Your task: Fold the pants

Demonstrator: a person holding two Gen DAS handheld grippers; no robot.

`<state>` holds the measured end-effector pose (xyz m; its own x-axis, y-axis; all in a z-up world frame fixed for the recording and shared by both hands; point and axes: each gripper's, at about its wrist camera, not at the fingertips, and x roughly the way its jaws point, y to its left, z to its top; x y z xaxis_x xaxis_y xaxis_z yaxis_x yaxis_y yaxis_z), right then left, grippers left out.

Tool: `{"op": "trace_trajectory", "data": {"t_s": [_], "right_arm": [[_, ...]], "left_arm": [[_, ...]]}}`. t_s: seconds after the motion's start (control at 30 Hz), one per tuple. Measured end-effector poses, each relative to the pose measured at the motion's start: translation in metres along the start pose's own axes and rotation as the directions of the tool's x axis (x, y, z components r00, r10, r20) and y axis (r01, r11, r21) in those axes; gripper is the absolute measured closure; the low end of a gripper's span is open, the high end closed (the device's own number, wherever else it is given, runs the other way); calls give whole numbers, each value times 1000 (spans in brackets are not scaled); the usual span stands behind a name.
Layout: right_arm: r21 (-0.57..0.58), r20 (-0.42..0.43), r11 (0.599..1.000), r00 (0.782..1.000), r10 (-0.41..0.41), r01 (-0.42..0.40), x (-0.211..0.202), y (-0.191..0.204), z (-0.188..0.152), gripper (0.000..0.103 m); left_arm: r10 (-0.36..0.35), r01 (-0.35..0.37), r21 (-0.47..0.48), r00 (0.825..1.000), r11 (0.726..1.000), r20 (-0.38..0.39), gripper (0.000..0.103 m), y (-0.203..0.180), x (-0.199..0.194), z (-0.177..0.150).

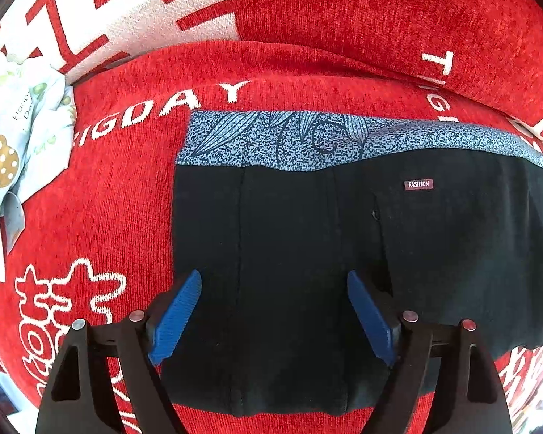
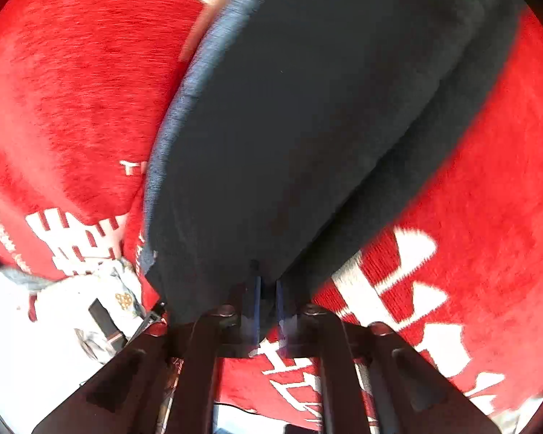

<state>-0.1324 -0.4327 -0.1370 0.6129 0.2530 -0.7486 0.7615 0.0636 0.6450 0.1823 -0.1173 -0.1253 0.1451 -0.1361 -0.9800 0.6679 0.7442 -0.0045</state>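
Observation:
Black pants (image 1: 307, 253) with a blue patterned waistband (image 1: 307, 137) and a small "FASHION" label (image 1: 419, 184) lie on a red blanket. My left gripper (image 1: 273, 311) is open, its blue pads (image 1: 177, 318) spread above the pants' lower part, holding nothing. In the right wrist view my right gripper (image 2: 268, 300) is shut on an edge of the pants (image 2: 307, 115), and the dark cloth stretches away from it, lifted over the blanket. That view is motion-blurred.
A red blanket with white lettering (image 1: 126, 217) covers the surface and shows in the right wrist view (image 2: 470, 199). A pale printed cloth (image 1: 21, 137) lies at the left edge. White cloth and small items (image 2: 90, 311) sit at lower left in the right view.

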Motion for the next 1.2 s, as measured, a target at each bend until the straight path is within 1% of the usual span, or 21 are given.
{"op": "trace_trajectory", "data": {"t_s": [0.07,0.1,0.23,0.27,0.3,0.33,0.4,0.47,0.53,0.57,0.6,0.67,0.73,0.83,0.87,0.93,1.0,1.07,1.13,1.17,1.2], "right_arm": [[-92,30,996,1000,-11,14,-15,15,-3,96],[-112,39,993,999,-30,34,-19,15,-8,96],[0,13,993,993,-121,121,-3,-30,-22,96],[28,22,996,996,-82,82,-7,-37,-24,93],[47,25,996,997,-72,71,-13,-40,-26,91],[55,28,994,995,-93,92,-22,-42,-28,84],[53,41,994,995,-93,91,-43,-46,-27,84],[52,104,994,990,-98,93,-77,-50,-21,82],[60,201,993,973,-109,99,-117,-57,-6,79],[65,230,992,966,-118,106,-128,-59,0,76],[79,274,989,952,-139,122,-147,-66,13,76],[106,323,985,933,-160,133,-167,-76,33,75],[135,361,980,914,-187,147,-189,-94,67,75],[157,390,972,893,-225,176,-211,-122,113,75],[167,389,969,891,-233,181,-213,-125,125,75],[201,388,963,888,-248,181,-222,-152,153,75],[226,384,961,892,-238,160,-228,-174,176,75],[231,366,965,907,-207,127,-226,-187,197,72],[229,322,967,929,-183,111,-224,-200,211,72],[227,314,968,933,-175,105,-223,-202,215,80],[216,307,970,936,-173,108,-226,-202,217,91]], "left_arm": [[2,-2,10,1000,1000,4,19,-1,0,0],[4,-4,11,1000,1000,6,19,-10,12,5],[22,-22,-4,1000,1000,-4,18,-15,13,4],[31,-31,-9,999,999,-20,18,-16,11,5],[38,-38,-7,999,999,-30,19,-18,9,6],[42,-42,6,999,999,-33,19,-21,3,5],[28,-28,32,999,999,-19,19,-31,-12,4],[2,-3,64,1000,998,6,19,-48,-29,2],[-37,35,90,999,995,24,19,-72,-45,1],[-57,53,107,998,993,35,19,-89,-52,1],[-79,73,125,996,990,41,19,-107,-56,1],[-105,98,154,994,983,39,19,-141,-55,5],[-100,96,162,995,982,16,19,-169,-43,6],[-74,78,111,996,991,-44,19,-196,-15,1],[-46,50,89,998,995,-48,19,-202,-9,-4],[7,-6,100,1000,995,-2,18,-210,-9,-11],[17,-16,65,1000,998,-1,18,-210,-9,-13],[17,-17,33,1000,999,-18,18,-210,-7,-10],[33,-32,38,999,999,-31,16,-212,-5,-7],[36,-35,41,999,999,-36,16,-213,-5,-6],[36,-35,40,998,999,-44,16,-212,-5,-6]]}}
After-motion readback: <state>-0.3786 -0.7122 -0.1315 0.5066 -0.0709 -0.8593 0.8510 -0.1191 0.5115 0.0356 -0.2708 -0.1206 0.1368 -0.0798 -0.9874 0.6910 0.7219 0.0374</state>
